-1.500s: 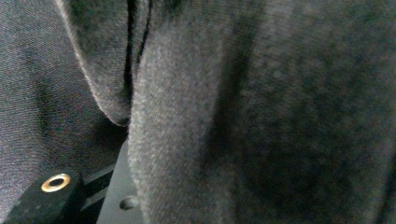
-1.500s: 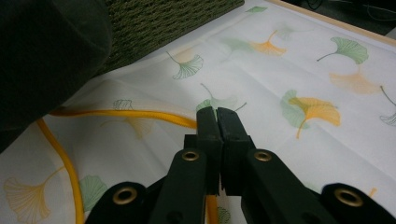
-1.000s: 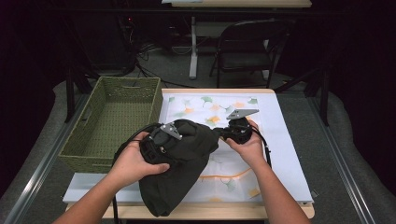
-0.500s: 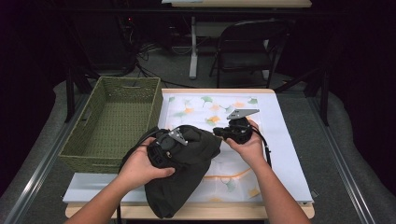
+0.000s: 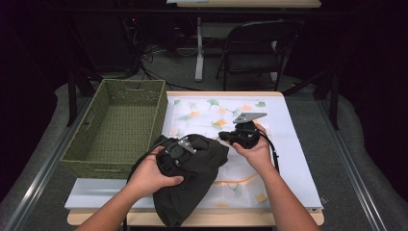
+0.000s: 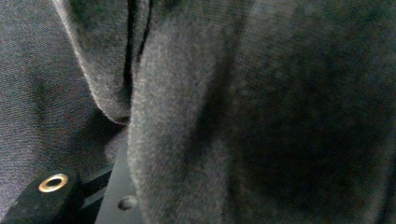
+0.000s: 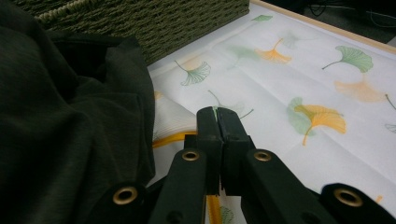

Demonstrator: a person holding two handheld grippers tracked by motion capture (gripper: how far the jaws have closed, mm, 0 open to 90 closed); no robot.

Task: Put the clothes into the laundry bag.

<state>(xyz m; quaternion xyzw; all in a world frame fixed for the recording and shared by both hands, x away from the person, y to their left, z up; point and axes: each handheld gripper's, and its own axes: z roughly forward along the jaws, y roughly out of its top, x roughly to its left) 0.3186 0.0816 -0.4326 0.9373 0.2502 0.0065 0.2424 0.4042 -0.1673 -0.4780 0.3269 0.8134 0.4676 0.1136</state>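
A dark grey knit garment [image 5: 192, 185] is bunched over the left tongs [image 5: 174, 156], grip hidden; right tongs [image 7: 217, 122] are pressed together empty, beside a green woven basket [image 5: 115, 126]

Open worktop [image 5: 293, 159] right of and beyond right tool [image 5: 226, 138]: bare leaf-print cloth [image 7: 299, 79], free passage there. Left side blocked by woven basket [image 5: 118, 126] wall at the cloth edge. Bunched dark garment [image 5: 192, 183] fills near-left area, draped around left tool [image 5: 190, 154], pressed against its camera.
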